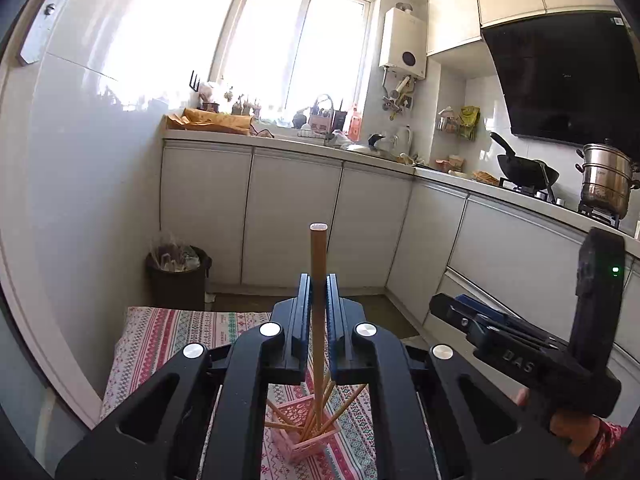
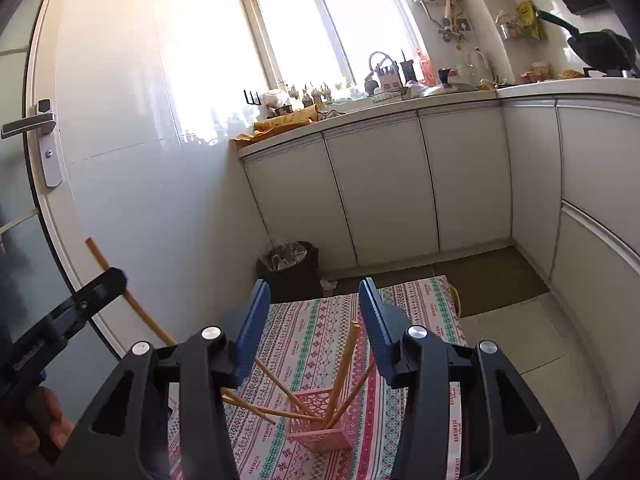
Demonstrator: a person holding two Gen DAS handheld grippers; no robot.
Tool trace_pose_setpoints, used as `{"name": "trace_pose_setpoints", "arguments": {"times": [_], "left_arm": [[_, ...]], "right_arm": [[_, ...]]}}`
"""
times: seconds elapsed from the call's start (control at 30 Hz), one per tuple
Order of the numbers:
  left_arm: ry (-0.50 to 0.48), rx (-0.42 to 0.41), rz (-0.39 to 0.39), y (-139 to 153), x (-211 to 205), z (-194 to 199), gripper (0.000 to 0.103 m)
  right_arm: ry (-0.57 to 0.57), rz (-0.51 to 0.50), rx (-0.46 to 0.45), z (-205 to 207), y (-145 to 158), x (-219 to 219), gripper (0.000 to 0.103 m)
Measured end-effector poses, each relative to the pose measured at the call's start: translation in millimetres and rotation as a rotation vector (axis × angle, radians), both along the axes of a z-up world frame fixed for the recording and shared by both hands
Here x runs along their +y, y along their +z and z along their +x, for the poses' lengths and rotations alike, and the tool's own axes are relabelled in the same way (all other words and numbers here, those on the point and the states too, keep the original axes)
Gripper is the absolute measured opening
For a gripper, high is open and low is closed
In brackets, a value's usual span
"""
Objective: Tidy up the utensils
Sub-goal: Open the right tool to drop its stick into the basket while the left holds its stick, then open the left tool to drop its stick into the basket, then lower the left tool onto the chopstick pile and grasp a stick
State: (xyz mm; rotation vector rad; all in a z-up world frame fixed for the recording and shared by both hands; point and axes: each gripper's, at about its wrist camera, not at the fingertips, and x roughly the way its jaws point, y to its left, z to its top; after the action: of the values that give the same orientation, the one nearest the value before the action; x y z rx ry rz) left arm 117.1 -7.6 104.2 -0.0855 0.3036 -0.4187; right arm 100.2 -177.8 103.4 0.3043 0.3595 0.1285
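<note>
- The left hand-held gripper [image 1: 319, 280] is closed narrow on one wooden chopstick [image 1: 318, 264], which stands upright between its fingers and rises above the tips.
- The right hand-held gripper [image 2: 314, 294] stands half open with nothing between its blue pads [image 2: 370, 312].
- Below both, the pink basket [image 2: 320, 426] stands on the patterned tabletop [image 2: 420, 312]; several chopsticks [image 2: 344, 364] lean out of it in different directions.
- From the left wrist view, the held chopstick seems to reach down toward the basket; I cannot tell if it touches it.
- A dark trash bin [image 1: 178, 276] stands on the floor behind the tabletop, near the white cabinets [image 1: 296, 216].
</note>
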Motion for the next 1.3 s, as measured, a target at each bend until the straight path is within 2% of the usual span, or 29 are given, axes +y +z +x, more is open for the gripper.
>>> {"name": "trace_pose_setpoints", "arguments": {"times": [0.13,0.17,0.2,0.27,0.3,0.4,0.47,0.63,0.7,0.73,0.8,0.87,0.9,1.0,1.13,1.3], "left_arm": [[0.017,0.011,0.025,-24.8,-15.5,22.1,0.008],[0.008,0.02,0.022,-33.8,-18.1,27.9,0.012],[0.001,0.045,0.027,-44.1,-20.2,33.7,0.026],[0.035,0.078,0.015,-56.6,-14.5,39.2,0.038],[0.046,0.072,-0.016,-57.0,-6.6,36.4,0.038],[0.056,0.032,-0.085,-44.3,13.4,21.2,0.052],[0.041,0.009,-0.099,-31.5,20.8,9.3,0.058],[-0.01,-0.007,-0.038,-16.3,19.7,-17.7,0.066],[-0.017,-0.002,-0.023,-17.9,18.7,-27.9,0.076],[-0.019,0.004,-0.015,-19.4,17.5,-32.4,0.077],[-0.026,0.027,0.001,-24.0,16.2,-39.3,0.086],[-0.033,0.054,0.016,-30.8,16.2,-46.9,0.095],[-0.043,0.07,0.026,-35.0,15.7,-50.8,0.096],[-0.084,0.138,0.117,-51.0,6.8,-59.6,0.096],[-0.156,0.239,0.289,-84.0,-16.2,-63.5,0.096],[-0.244,0.418,0.514,-139.7,-51.5,-54.2,0.096]], "right_arm": [[-0.01,-0.018,0.002,-4.4,-5.4,-2.0,0.051],[-0.011,-0.012,0.009,-4.4,-7.5,-3.4,0.052],[-0.011,-0.001,0.018,-4.6,-10.2,-5.2,0.052],[-0.014,0.013,0.032,-6.5,-15.5,-8.3,0.053],[-0.018,0.016,0.033,-8.6,-18.1,-9.6,0.054],[-0.028,0.016,0.036,-14.1,-23.8,-12.9,0.056],[-0.033,0.023,0.044,-19.1,-28.5,-14.8,0.056],[-0.06,0.063,0.079,-31.2,-40.4,-23.5,0.062],[-0.072,0.073,0.093,-39.4,-46.0,-25.5,0.064],[-0.079,0.076,0.098,-44.1,-48.7,-26.3,0.066],[-0.102,0.083,0.102,-55.2,-53.7,-28.9,0.075],[-0.117,0.085,0.107,-67.5,-59.2,-30.9,0.08],[-0.125,0.081,0.11,-73.8,-62.2,-31.7,0.083],[-0.181,0.055,0.124,-94.5,-72.4,-34.6,0.093],[-0.268,0.02,0.179,-121.4,-92.9,-46.2,0.096],[-0.4,0.003,0.303,-142.3,-129.2,-73.6,0.096]]}}
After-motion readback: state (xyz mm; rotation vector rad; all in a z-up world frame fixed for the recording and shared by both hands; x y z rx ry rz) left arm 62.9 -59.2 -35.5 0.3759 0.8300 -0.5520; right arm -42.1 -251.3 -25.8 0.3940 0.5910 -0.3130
